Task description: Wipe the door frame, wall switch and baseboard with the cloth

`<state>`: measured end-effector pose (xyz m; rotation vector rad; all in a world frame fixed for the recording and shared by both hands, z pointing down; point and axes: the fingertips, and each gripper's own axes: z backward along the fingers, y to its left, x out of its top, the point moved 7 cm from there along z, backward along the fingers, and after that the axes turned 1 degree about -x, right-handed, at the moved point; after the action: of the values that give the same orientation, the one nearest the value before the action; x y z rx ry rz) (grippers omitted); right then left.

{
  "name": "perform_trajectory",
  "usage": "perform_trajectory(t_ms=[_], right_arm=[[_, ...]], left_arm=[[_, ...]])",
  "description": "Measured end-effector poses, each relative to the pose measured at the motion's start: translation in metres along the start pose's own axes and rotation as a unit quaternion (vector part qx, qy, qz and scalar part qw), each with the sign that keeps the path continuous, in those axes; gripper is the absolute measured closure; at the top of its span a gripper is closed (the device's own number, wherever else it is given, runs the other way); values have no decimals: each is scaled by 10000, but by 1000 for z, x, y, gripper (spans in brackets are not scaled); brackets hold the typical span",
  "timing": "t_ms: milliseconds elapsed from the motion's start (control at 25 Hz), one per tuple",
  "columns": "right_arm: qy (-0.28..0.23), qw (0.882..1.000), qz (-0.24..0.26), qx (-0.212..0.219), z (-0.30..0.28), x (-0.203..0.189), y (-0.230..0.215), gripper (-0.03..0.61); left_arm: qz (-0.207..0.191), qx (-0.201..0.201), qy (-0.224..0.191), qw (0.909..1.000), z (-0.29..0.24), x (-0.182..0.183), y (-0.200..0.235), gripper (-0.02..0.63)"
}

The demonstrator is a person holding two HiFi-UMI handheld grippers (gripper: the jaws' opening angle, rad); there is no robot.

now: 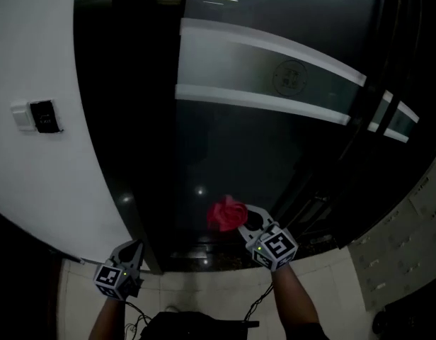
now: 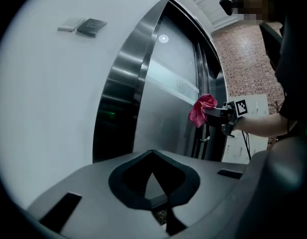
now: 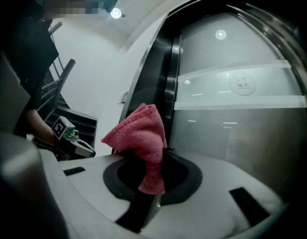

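The red cloth [image 1: 225, 213] is bunched up in the right tongs [image 1: 241, 219]. These tongs pinch tight on its bottom end, so the fluffy top sticks out past the tips. That way the soft part can rub things and the hard tips do not scrape.

The cloth is down low, right in front of the dark glass door [image 1: 274, 69] and not far above the floor [image 1: 204, 289]. I cannot tell if it touches the glass.

The door frame [image 1: 122, 140] is the shiny dark strip to the left of the cloth. It runs between the glass and the white wall [image 1: 34, 48]. The cloth is near the frame but not on it. I think the frame is the thing to wipe next, because it is the closest one.

The wall switch [image 1: 44, 116] sits on the white wall, up and to the left. It is well apart from the cloth, so the arm has to reach far to get there.

The left tongs [image 1: 131, 252] hang low by the foot of the frame. Their tips are pressed together with nothing in them. I think they are held aside so the right arm has room to work.
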<state>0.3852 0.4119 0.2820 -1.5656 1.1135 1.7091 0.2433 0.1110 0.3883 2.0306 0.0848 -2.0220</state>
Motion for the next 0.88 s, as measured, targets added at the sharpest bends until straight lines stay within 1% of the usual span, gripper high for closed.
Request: perform_trajectory(t_ms=[80, 160, 200, 280, 320, 360, 440, 480, 560, 600, 640, 720, 800, 880], right_arm=[[-332, 9991, 17, 264, -39, 10, -15, 520], [-630, 9954, 44, 720, -83, 23, -16, 520], [-786, 9913, 109, 1046, -107, 31, -13, 520], [-1091, 9791, 310, 1690, -147, 50, -7, 520], [-1226, 9729, 433, 1913, -162, 60, -6, 520], [-1357, 9676, 585, 2048, -173, 70, -8, 520], [-1647, 9559, 994, 2219, -192, 95, -12, 520], [-1820, 9470, 1205, 2356, -201, 109, -10, 520], [-2203, 9243, 1517, 2724, -215, 143, -3, 520], [-2379, 9146, 1646, 2823, -219, 161, 0, 520], [-2549, 9077, 1806, 2802, -221, 179, 1, 520], [-2901, 8971, 2235, 2471, -226, 210, 2, 520], [-3146, 8880, 2639, 2070, -229, 233, 5, 520], [-3234, 8813, 3033, 1633, -232, 253, 6, 520]], left_arm=[[-163, 276, -99, 9994, -3, 11, 8, 621], [-210, 789, -178, 9965, 9, 23, 13, 621], [-235, 1135, -227, 9930, 19, 28, 15, 621], [-329, 1802, -331, 9825, 38, 36, 15, 621], [-384, 2060, -363, 9771, 43, 38, 13, 621], [-433, 2284, -377, 9719, 46, 40, 9, 621], [-494, 2779, -389, 9586, 51, 43, -4, 621], [-478, 3088, -425, 9490, 57, 44, -14, 621], [-382, 3735, -577, 9250, 72, 43, -43, 621], [-354, 4009, -645, 9132, 77, 43, -57, 621], [-352, 4230, -692, 9028, 79, 43, -68, 621], [-383, 4529, -773, 8874, 79, 45, -84, 621], [-377, 4703, -856, 8775, 84, 44, -98, 621], [-421, 4804, -866, 8717, 92, 46, -108, 621]])
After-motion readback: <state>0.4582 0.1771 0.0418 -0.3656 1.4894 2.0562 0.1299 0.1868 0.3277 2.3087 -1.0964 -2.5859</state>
